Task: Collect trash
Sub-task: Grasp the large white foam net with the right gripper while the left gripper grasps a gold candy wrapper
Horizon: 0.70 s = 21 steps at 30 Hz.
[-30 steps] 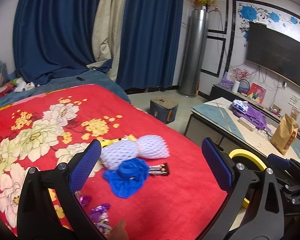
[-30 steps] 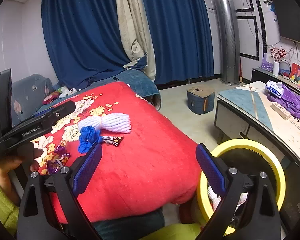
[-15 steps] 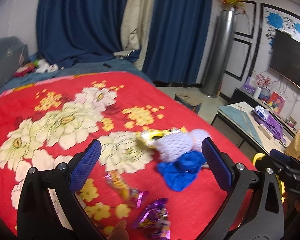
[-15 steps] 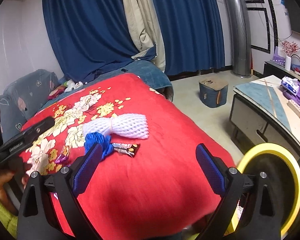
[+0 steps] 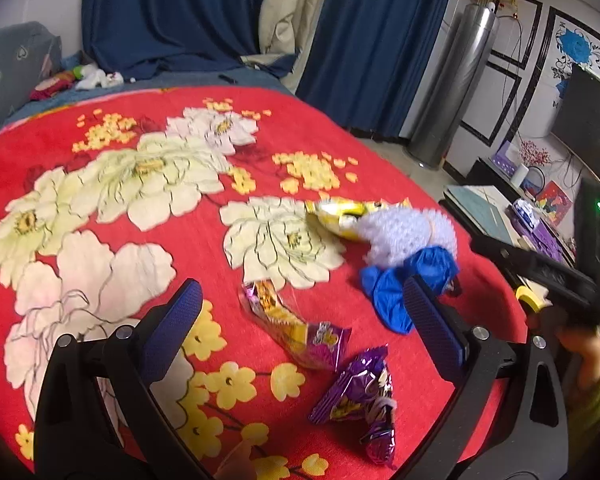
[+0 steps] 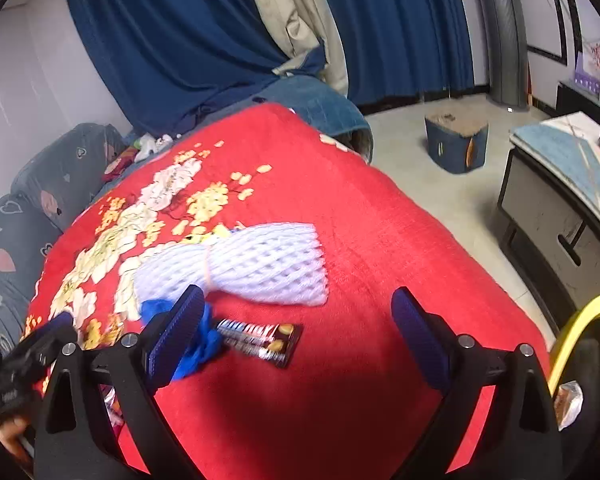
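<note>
Above the red blanket (image 5: 204, 264), left gripper (image 5: 300, 320) and right gripper (image 6: 296, 328) hover with jaws spread, empty, near wrappers (image 5: 296, 328).

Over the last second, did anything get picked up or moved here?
Nothing was picked up. Both grippers swung in over the red blanket: the left gripper toward the purple wrappers, the right gripper toward the chocolate bar wrapper. Fingers stayed open; the white foam net and blue cloth stayed put.

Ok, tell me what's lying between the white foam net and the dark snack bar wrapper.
In the right wrist view, only bare red blanket separates the white foam net from the dark snack bar wrapper.
</note>
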Tool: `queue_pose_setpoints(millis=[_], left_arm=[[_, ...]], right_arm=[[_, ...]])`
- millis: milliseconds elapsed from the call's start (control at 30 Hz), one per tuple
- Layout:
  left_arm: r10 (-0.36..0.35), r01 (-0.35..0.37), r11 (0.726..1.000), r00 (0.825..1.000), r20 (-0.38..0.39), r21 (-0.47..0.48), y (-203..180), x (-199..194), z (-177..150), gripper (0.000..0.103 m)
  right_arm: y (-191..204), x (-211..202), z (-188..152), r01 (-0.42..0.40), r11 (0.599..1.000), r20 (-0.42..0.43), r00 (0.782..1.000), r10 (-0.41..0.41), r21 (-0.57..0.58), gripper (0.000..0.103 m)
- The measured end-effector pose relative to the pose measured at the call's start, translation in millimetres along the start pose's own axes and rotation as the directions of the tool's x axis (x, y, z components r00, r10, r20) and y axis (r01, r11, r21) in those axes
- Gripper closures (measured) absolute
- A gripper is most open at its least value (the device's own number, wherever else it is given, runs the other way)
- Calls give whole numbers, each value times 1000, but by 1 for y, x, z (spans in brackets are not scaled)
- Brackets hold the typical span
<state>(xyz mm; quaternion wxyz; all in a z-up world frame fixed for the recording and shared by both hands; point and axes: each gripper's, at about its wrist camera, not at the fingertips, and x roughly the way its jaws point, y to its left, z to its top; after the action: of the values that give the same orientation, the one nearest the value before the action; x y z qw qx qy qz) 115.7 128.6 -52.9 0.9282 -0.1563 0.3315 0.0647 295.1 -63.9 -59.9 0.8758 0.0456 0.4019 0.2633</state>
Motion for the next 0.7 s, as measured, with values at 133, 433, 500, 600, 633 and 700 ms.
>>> queue_pose_setpoints(millis=[133,433,500,600,633,700], left_arm=[[-4,4,1000,1000,-28,-9,1,8,-4,11],[-16,8,997,995,-102,-74,14,25,-10,41],[-19,9,997,992,-124,-81,15,30,-12,49],[-21,11,997,992,-127,-79,15,31,-12,57],[-22,12,997,992,-127,-77,14,30,-12,59],[-26,17,997,992,-126,-74,14,30,-13,60]], right_arm=[[1,16,8,-10,1000,-24,1000,10,-19,11],[8,42,13,-81,996,-73,994,78,-29,32],[11,44,11,-101,994,-84,992,98,-32,42],[11,43,8,-104,994,-82,991,101,-31,57],[11,43,6,-104,994,-82,991,102,-29,64],[8,43,4,-102,995,-79,992,101,-15,74]])
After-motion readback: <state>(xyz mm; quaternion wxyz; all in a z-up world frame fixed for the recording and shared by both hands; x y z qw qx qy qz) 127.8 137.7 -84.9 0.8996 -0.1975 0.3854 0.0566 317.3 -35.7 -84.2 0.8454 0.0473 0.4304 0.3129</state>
